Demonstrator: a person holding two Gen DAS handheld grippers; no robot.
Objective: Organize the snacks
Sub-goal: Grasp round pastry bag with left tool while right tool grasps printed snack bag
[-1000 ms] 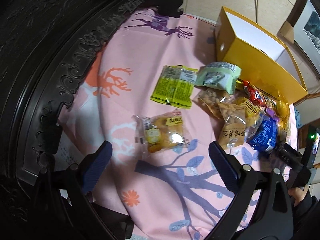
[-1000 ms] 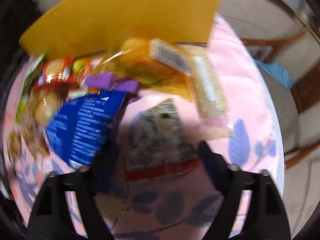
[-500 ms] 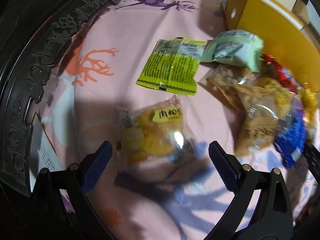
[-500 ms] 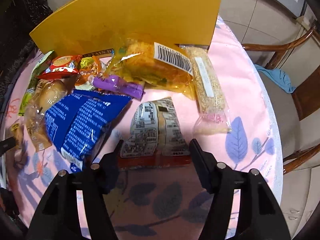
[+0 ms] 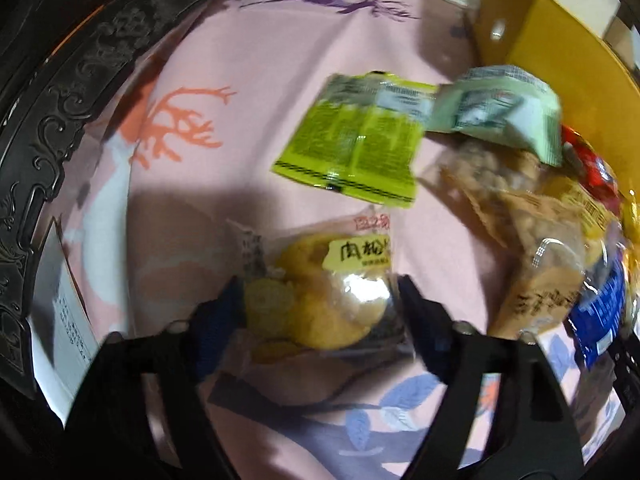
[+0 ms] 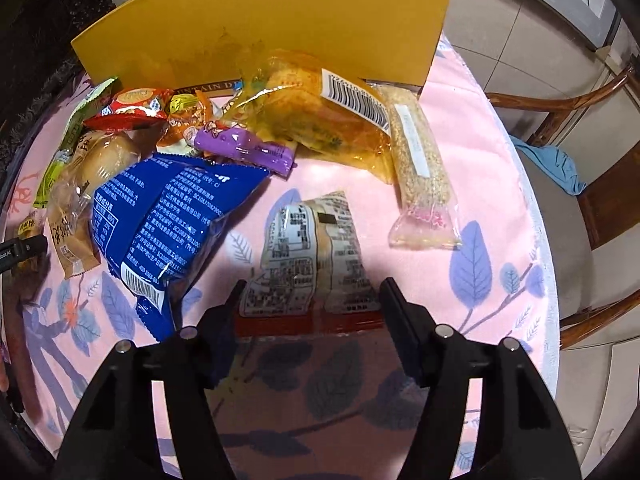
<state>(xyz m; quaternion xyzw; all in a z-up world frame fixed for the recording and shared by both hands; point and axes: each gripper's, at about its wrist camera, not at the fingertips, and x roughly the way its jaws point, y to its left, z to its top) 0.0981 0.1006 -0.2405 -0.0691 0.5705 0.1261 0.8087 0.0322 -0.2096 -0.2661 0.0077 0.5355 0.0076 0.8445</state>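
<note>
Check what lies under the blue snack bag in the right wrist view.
The blue snack bag overlaps a bread-like snack in clear wrap at its left, and a purple packet meets its top edge. Pink tablecloth surrounds it; anything directly beneath is covered.

The left view is smeared, so the print on the blue packet at its edge is perhaps unreadable.

A home dining room: round table under a pink deer-and-leaf printed tablecloth, beside it a curved wooden armchair, tiled floor beyond.
</note>
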